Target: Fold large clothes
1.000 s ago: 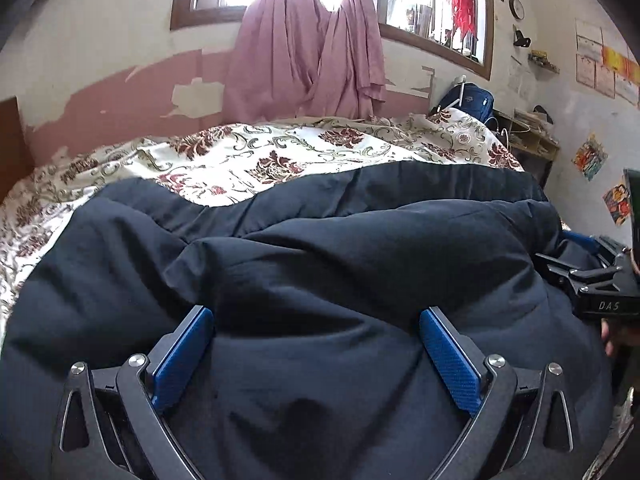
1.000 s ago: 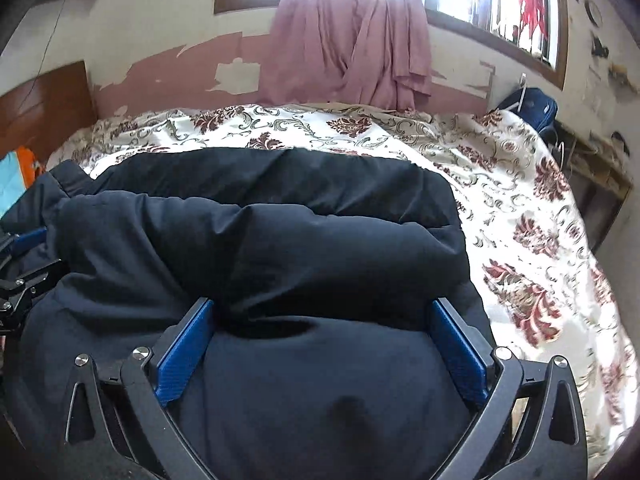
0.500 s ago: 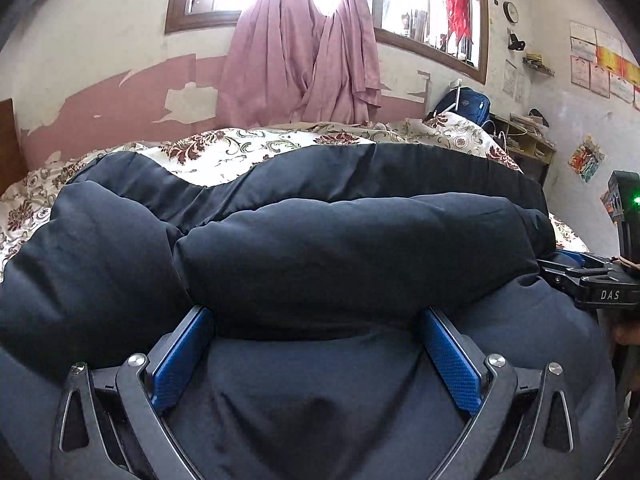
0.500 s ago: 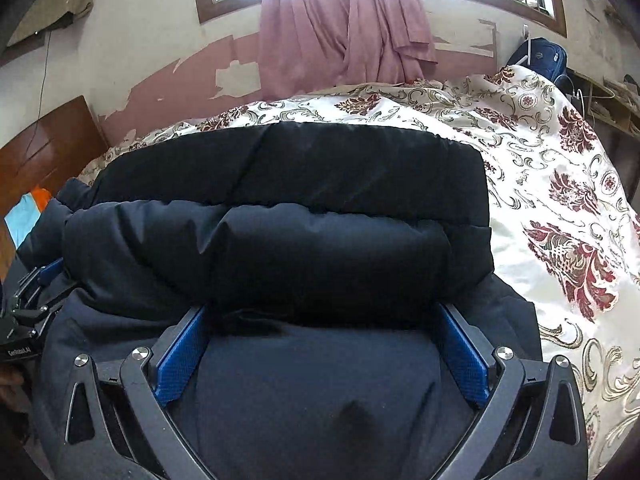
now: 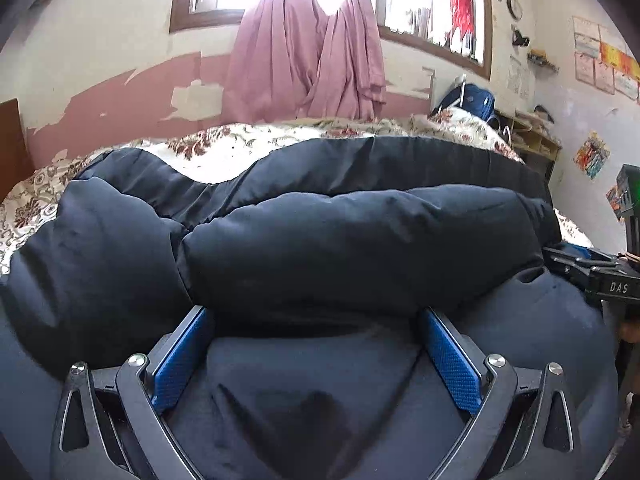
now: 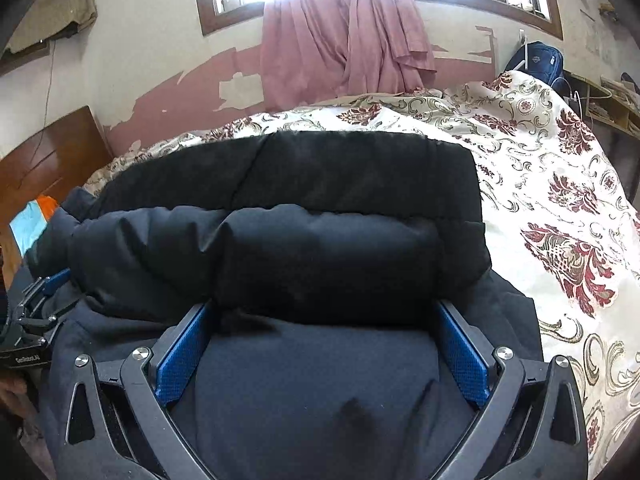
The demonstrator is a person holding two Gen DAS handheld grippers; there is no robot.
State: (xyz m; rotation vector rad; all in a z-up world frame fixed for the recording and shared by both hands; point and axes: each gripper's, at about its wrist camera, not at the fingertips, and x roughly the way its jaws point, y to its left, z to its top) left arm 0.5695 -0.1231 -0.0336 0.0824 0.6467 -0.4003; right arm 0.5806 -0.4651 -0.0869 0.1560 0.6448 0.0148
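Observation:
A large dark navy padded jacket (image 5: 340,240) lies on the bed and fills the lower part of both views (image 6: 320,248). A puffy fold of it lies rolled across the fingertips of both grippers. My left gripper (image 5: 316,316) stands open, its blue pads wide apart with jacket cloth between and under them. My right gripper (image 6: 320,312) stands open the same way near the jacket's right edge. The right gripper also shows at the right edge of the left wrist view (image 5: 600,276), and the left gripper at the left edge of the right wrist view (image 6: 36,308).
The bed has a white floral bedsheet (image 6: 560,208), bare to the right of the jacket. A wooden headboard (image 6: 48,152) is at the left. Pink curtains (image 5: 304,52) hang below the window on the far wall. A blue backpack (image 5: 472,100) and shelves stand at the far right.
The near part of the jacket has been rolled up and away over the rest, forming a thick fold. Both grippers have moved forward with it and stay open.

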